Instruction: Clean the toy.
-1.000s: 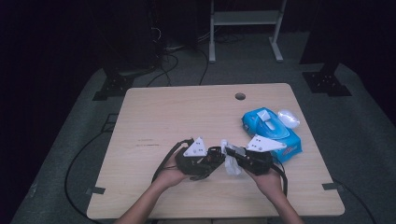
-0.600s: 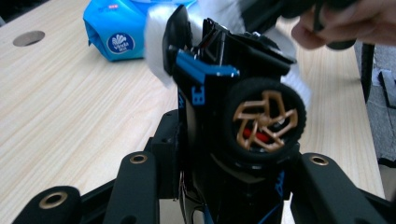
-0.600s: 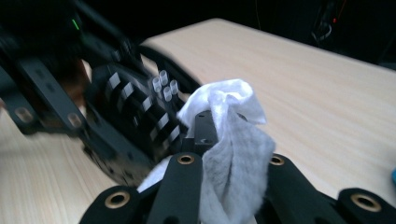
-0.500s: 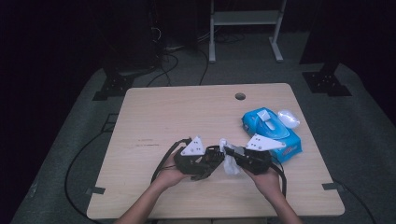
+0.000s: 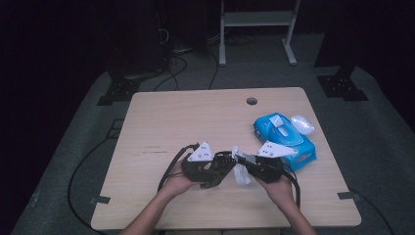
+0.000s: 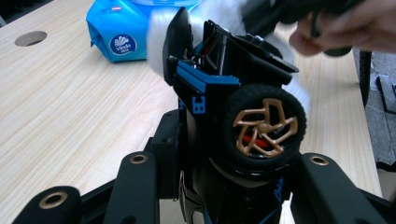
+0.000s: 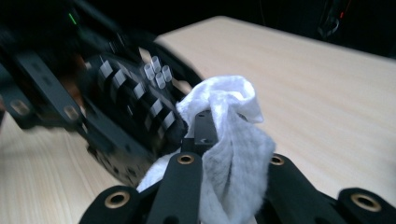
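1. Wiping seems to be the step in hand: the right gripper (image 7: 224,163) pinches a white wipe (image 7: 233,140) between its jaws and presses it against the dark toy car (image 6: 233,112).
2. The left gripper (image 6: 224,186) has its jaws closed on the car's body, just under one wheel (image 6: 265,127) with bronze spokes. The car is tilted up, so its underside and blue parts face the camera.
3. In the high view both grippers meet near the front edge of the table (image 5: 195,112), the left gripper (image 5: 215,169) and the right gripper (image 5: 247,166) almost touching, with the wipe (image 5: 241,171) between them.
4. Compared with one second ago, little has changed. The grey plate on the left gripper shifted slightly and the hands came a little closer together; the car stayed at the same place. I judge this as small rubbing strokes, not a new step.
5. The blue wipe pack (image 5: 284,137) lies at the right side of the table, just behind the right gripper, with its flap open.
6. How much of the car is already clean, I cannot tell; the surface is dark and partly blurred.
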Demonstrator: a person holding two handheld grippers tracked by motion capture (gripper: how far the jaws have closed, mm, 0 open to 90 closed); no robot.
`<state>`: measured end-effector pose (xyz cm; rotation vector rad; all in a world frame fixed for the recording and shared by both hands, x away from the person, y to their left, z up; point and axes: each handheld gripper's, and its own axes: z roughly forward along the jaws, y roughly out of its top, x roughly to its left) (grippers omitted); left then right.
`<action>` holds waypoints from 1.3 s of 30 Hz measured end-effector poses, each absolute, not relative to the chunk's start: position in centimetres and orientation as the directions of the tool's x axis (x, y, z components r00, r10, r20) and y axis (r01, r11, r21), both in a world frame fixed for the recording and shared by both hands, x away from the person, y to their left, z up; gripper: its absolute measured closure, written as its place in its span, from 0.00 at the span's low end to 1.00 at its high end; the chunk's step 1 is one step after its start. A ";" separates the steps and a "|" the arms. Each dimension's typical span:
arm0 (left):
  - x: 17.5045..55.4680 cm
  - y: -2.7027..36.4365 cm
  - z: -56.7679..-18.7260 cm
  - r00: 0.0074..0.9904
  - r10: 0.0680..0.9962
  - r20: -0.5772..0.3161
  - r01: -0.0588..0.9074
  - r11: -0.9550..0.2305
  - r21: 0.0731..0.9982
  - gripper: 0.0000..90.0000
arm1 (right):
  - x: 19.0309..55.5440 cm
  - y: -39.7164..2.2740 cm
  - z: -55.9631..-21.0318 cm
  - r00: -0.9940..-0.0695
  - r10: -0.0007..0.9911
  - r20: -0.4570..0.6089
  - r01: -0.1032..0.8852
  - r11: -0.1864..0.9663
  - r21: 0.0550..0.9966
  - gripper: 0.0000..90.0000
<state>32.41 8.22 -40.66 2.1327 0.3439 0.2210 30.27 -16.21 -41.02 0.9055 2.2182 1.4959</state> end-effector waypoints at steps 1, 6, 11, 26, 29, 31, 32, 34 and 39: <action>32.4 8.2 -40.7 0.944 0.327 0.033 0.156 -0.535 0.830 0.63 | 30.4 -16.2 -41.4 -0.749 0.655 0.102 0.343 0.252 0.905 0.92; 32.5 8.1 -41.3 0.946 0.325 0.024 0.166 -0.545 0.822 0.63 | 30.4 -16.2 -41.0 -0.753 0.649 0.111 0.340 0.238 0.910 0.92; 32.4 7.7 -41.4 0.947 0.320 0.035 0.159 -0.559 0.814 0.63 | 30.1 -16.1 -40.5 -0.758 0.645 0.094 0.317 0.238 0.918 0.92; 32.7 7.4 -41.7 0.948 0.317 0.027 0.167 -0.570 0.805 0.63 | 30.0 -16.5 -40.6 -0.765 0.635 0.108 0.327 0.239 0.914 0.92; 32.9 7.7 -41.7 0.947 0.322 0.011 0.181 -0.559 0.809 0.63 | 30.5 -16.8 -41.6 -0.754 0.648 0.112 0.374 0.283 0.883 0.92; 33.2 7.7 -41.7 0.948 0.320 0.002 0.186 -0.557 0.810 0.63 | 30.7 -17.0 -41.9 -0.745 0.656 0.119 0.388 0.281 0.878 0.92; 33.3 7.6 -41.8 0.947 0.322 -0.010 0.198 -0.556 0.807 0.63 | 30.7 -17.1 -41.8 -0.743 0.659 0.120 0.386 0.275 0.881 0.92; 33.7 7.4 -41.7 0.950 0.313 -0.022 0.207 -0.574 0.792 0.63 | 30.6 -17.3 -41.3 -0.744 0.658 0.115 0.371 0.265 0.890 0.92; 34.2 6.2 -41.5 0.955 0.296 -0.022 0.212 -0.631 0.747 0.63 | 30.7 -17.5 -41.3 -0.739 0.665 0.109 0.371 0.266 0.890 0.92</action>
